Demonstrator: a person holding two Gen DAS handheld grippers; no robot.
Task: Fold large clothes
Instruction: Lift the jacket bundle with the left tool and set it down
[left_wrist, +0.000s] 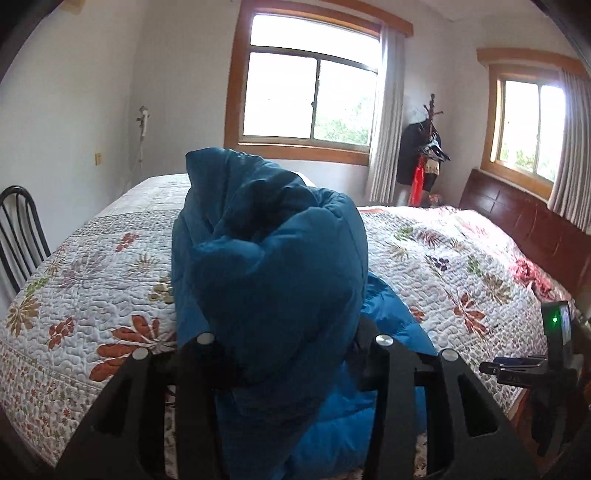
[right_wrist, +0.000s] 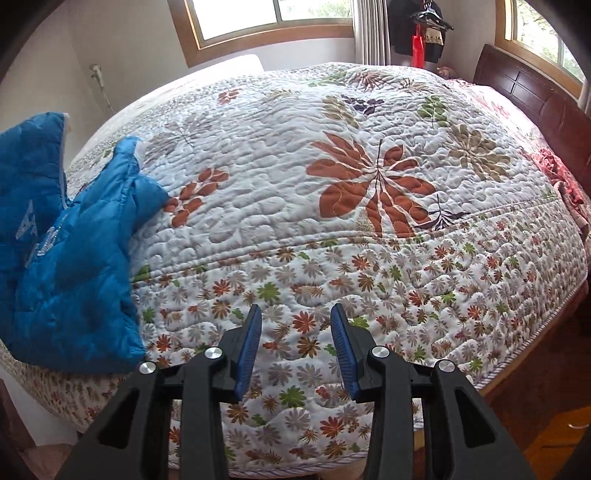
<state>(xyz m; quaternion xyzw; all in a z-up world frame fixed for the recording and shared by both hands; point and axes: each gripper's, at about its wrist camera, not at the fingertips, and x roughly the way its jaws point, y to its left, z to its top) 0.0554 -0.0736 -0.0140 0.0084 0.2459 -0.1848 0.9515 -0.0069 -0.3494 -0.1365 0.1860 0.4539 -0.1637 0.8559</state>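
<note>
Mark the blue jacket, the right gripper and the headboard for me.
Jacket (left_wrist: 269, 266): left wrist view, bunched padded bulk.
Right gripper (right_wrist: 295, 343): right wrist view, gap between the blue pads.
Headboard (right_wrist: 532, 92): right wrist view, dark wood panel.

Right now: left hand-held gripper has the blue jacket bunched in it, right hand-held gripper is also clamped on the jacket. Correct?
Not quite. The right hand-held gripper is open and empty over the floral quilt, per the right wrist view. The left hand-held gripper does hold the blue jacket.

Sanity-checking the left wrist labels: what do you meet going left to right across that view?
Black chair → blue puffy jacket held bunched in the left gripper → coat rack → wooden headboard, all around the floral quilt.
</note>
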